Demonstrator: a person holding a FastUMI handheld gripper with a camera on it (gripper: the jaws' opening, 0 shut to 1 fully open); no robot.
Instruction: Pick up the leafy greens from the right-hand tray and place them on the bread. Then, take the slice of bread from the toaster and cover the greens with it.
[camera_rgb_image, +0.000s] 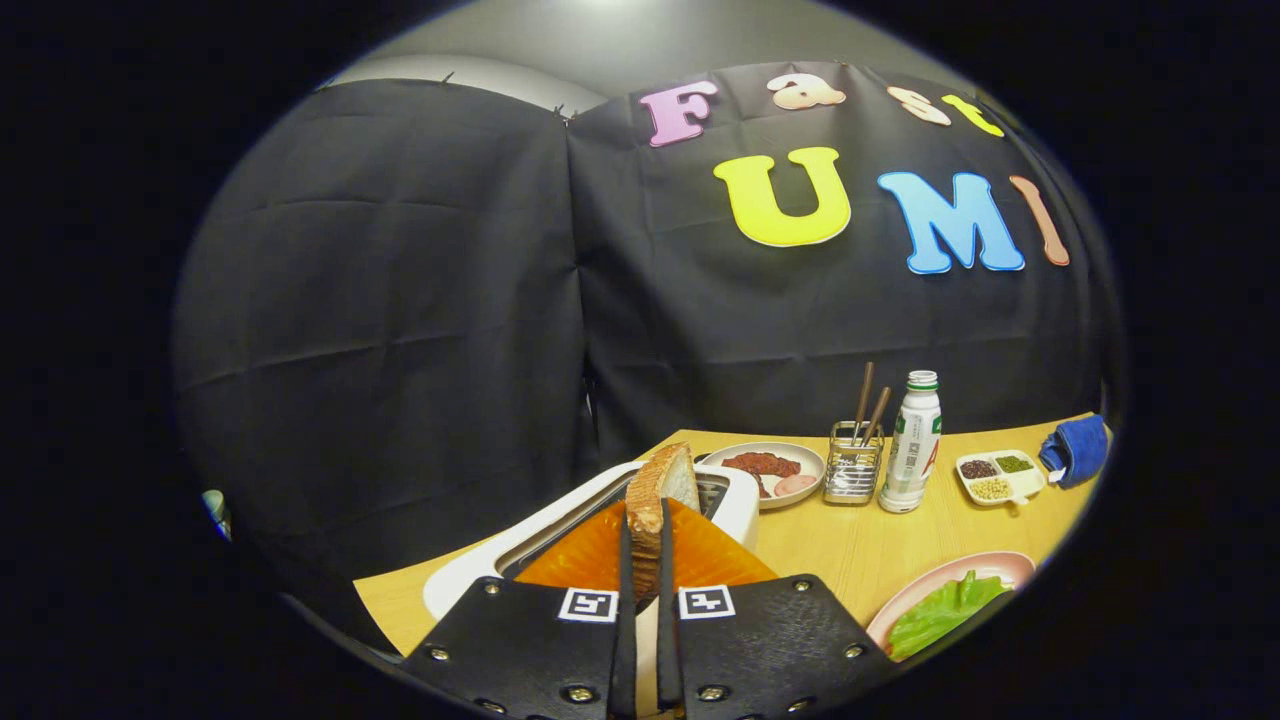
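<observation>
The tool (645, 560) is nearly closed, its two fingers pressed on either face of a slice of bread (658, 495), which stands upright on its edge between them, crust toward the camera. The slice sits over the slot of a white toaster (735, 500) that lies directly beneath and just ahead of the fingers, at 12 o'clock from them; whether the bottom of the slice is free of the slot cannot be told.

On the wooden counter (850, 550), at about 3 o'clock from the fingertips, a pink plate (925, 585) carries the leafy greens (940, 610); whether another slice lies under them cannot be told.

Beyond the toaster, at about 1 o'clock, a pale plate (800, 485) holds reddish food. Just beside it, toward 2 o'clock, stands a metal holder (852, 470) with brown sticks (866, 400) leaning in it, and touching or nearly touching that is a white bottle with a green cap (915, 445), upright. Further along at 2 o'clock lies a small white divided dish (1000, 477) with dark, green and pale grains in separate compartments, and near it a folded blue cloth (1078, 450) at the counter's far corner.
</observation>
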